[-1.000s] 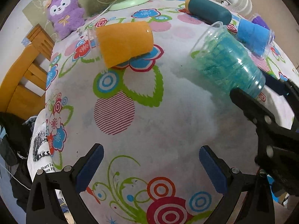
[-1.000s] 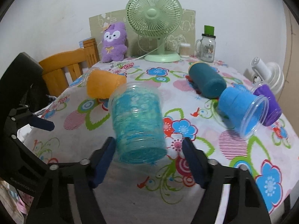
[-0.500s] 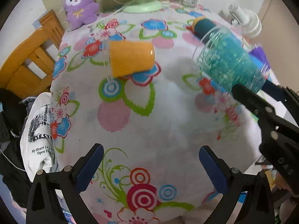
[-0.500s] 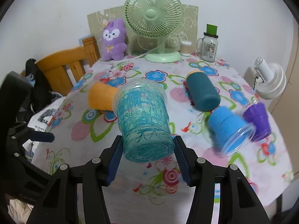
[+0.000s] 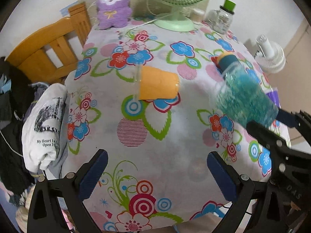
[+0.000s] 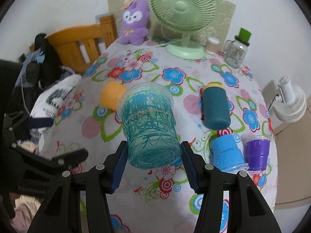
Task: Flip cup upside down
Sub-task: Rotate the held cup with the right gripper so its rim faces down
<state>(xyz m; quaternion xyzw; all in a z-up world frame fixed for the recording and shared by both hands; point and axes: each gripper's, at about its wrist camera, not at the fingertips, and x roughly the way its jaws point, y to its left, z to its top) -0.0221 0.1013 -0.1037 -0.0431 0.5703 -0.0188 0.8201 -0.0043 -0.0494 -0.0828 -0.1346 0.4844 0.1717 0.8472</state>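
My right gripper is shut on a clear cup with teal scribbles and holds it in the air above the table, its base toward me and its mouth pointing away and up. The same cup shows blurred at the right of the left wrist view, with the right gripper's arm behind it. My left gripper is open and empty above the near edge of the flowered tablecloth. An orange cup lies on its side mid-table, also seen in the right wrist view.
A dark teal cup lies on its side at the right. A blue cup and a purple cup stand mouth down near the right edge. A green fan, purple plush, glass jar and wooden chair are behind.
The right gripper has lifted the teal scribbled cup higher and tilted it, base now nearer me. The blue cup now stands mouth down beside the purple one. The left gripper rose, still open.
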